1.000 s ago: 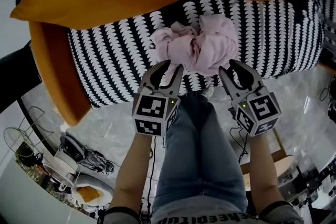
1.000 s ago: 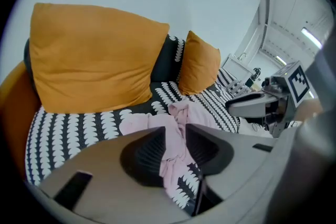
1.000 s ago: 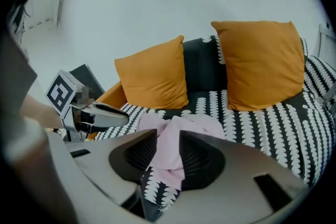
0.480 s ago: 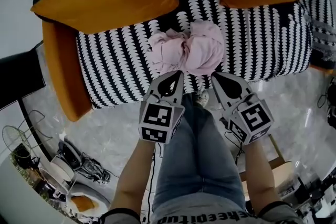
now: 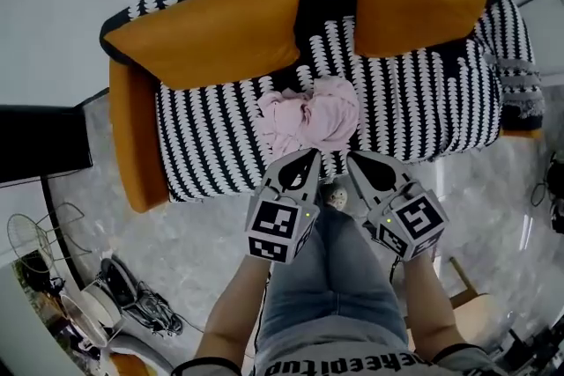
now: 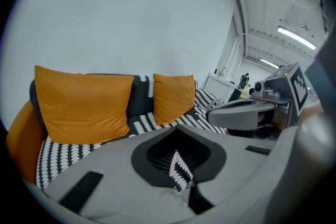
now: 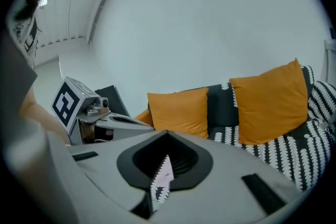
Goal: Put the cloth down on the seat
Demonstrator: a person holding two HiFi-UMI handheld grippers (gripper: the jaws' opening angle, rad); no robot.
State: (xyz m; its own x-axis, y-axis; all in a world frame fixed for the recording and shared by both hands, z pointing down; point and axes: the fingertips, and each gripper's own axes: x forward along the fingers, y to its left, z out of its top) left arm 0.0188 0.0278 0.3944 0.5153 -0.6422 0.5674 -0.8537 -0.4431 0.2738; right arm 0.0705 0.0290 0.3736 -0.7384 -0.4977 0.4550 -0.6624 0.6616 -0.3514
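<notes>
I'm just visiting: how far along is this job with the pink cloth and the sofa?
Done, by the look of it: the pink cloth lies bunched on the striped seat, near its front edge. In hand: nothing. The left tongs and the right tongs are both shut with nothing between them. Left to do: seemingly nothing, unless the cloth is meant to be spread flat.
</notes>
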